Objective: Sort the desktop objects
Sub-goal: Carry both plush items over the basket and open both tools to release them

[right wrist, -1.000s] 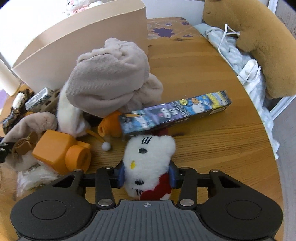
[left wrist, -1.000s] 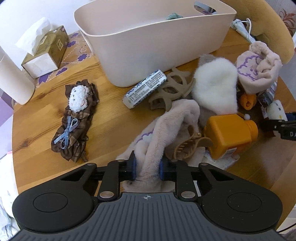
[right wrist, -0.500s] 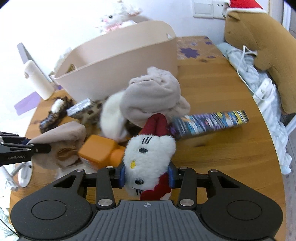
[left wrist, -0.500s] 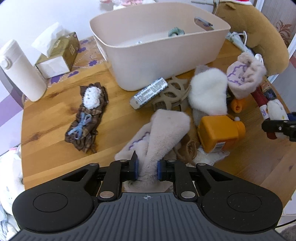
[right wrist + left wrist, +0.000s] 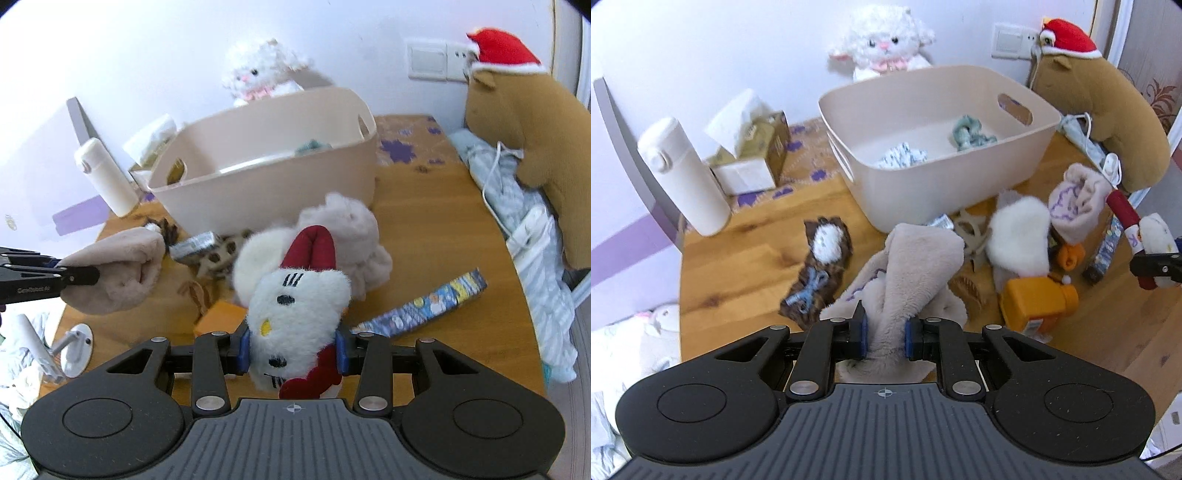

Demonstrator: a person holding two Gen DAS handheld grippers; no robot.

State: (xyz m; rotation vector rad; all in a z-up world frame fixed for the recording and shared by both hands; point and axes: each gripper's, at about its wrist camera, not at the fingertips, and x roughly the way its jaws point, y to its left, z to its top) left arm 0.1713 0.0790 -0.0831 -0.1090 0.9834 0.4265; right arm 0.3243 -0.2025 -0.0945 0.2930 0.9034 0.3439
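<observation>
My left gripper [image 5: 885,338] is shut on a beige fleece cloth [image 5: 916,266], which hangs lifted above the wooden table [image 5: 738,266]. The right wrist view shows that same cloth [image 5: 114,269] at the left, clamped by the left gripper's fingers [image 5: 79,275]. My right gripper [image 5: 293,350] is shut on a white cat plush with a red bow [image 5: 295,306], also raised off the table. At the right edge of the left wrist view the plush [image 5: 1154,236] shows again. The beige bin [image 5: 934,147] stands behind the pile and holds a teal scrunchie [image 5: 969,133] and a crumpled wrapper [image 5: 903,157].
On the table lie a brown bow clip [image 5: 820,269], an orange bottle [image 5: 1036,302], a white fluffy piece [image 5: 1019,236], another fleece cloth [image 5: 1078,199], a claw clip [image 5: 971,225] and a printed box [image 5: 424,301]. A white flask [image 5: 683,177], a tissue box [image 5: 753,147] and large plush toys [image 5: 1108,118] ring the bin.
Both grippers have risen with their loads: the fleece cloth and the cat plush came up off the table. The views tilted up, so the bin's inside and the wall now show.
</observation>
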